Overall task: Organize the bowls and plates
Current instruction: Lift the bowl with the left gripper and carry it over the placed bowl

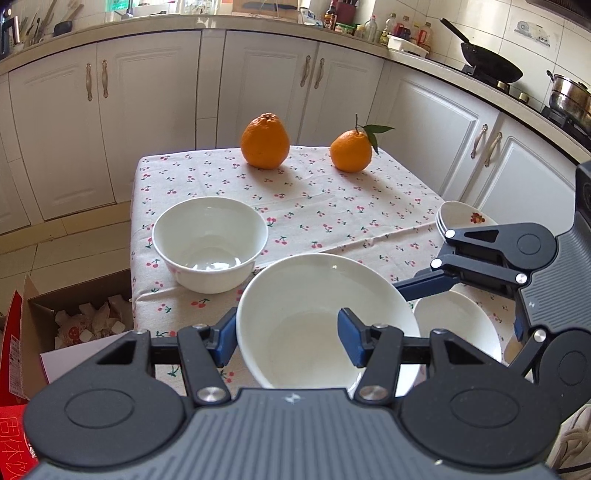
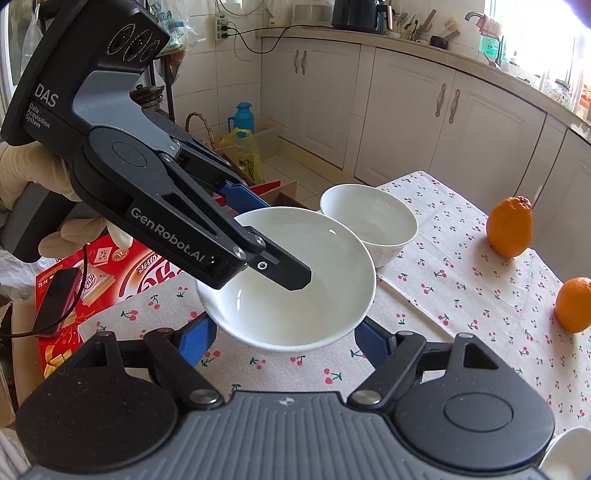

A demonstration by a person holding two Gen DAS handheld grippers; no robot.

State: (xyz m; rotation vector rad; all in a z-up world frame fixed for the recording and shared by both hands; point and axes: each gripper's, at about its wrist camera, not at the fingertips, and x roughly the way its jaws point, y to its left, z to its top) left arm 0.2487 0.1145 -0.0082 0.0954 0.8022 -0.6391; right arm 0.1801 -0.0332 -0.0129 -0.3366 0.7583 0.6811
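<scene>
The left tool (image 1: 288, 341) is clenched on the rim of a white bowl (image 1: 314, 314), one finger inside and one outside, holding it above the tabletop (image 1: 332, 206). The right tool (image 2: 284, 339) grasps the same bowl from its other side. A second bowl (image 1: 209, 243) stands near on the cloth.

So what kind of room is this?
A home kitchen, most likely. There are white cabinets under a long counter, a black wok on the stove, and bottles of sauce lined up by the tiled wall.
</scene>
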